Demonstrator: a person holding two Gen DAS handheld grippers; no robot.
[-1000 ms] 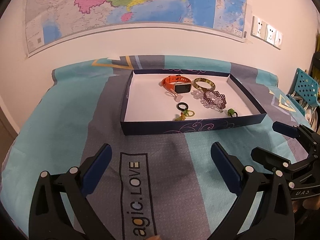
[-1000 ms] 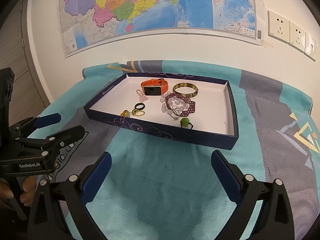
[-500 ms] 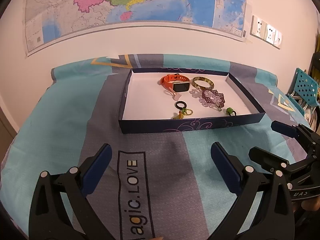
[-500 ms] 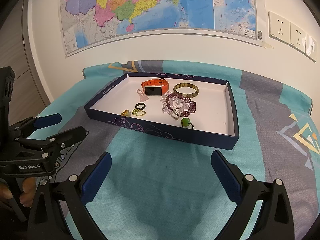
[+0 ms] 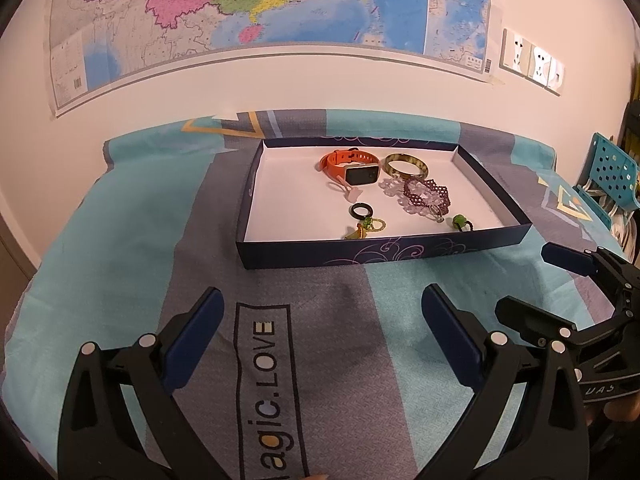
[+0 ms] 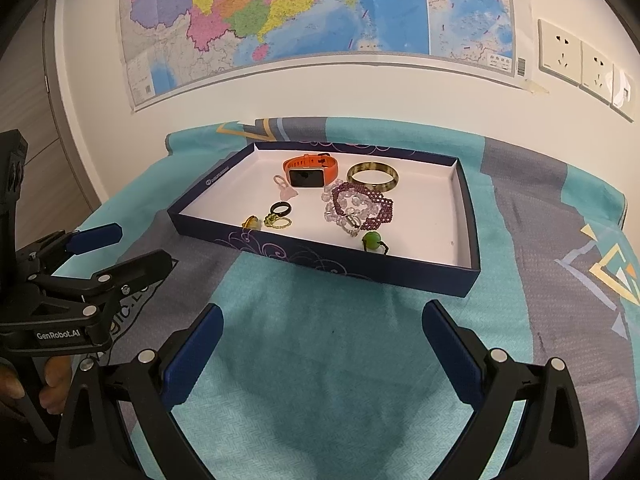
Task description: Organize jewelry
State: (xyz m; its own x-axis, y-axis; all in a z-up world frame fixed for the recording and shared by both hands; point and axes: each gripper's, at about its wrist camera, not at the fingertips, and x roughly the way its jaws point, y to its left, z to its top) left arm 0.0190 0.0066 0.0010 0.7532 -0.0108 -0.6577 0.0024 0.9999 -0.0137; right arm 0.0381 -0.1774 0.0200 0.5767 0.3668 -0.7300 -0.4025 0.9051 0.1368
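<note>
Both jaws stand spread wide with nothing between them: the left gripper (image 5: 320, 332) and the right gripper (image 6: 322, 340) hover side by side over the patterned cloth (image 5: 328, 312) that covers the tabletop, short of the tray (image 5: 384, 250). Each gripper also shows at the edge of the other's view. That dark blue tray, white inside, lies well ahead of both, near the wall with the map (image 5: 260, 8). All the jewelry is in it: an orange watch (image 5: 352, 166) toward the far wall, a greenish bangle (image 5: 406, 166) just beside it, a purple beaded bracelet (image 5: 426, 194) lying over a clear bead bracelet (image 6: 352, 208) in the middle, a black ring (image 5: 362, 211), a small pink charm (image 6: 286, 189) by the watch, yellow-green rings (image 6: 278, 222) near the front wall, and a green bead (image 6: 372, 239) on a dark cord close to the front edge
</note>
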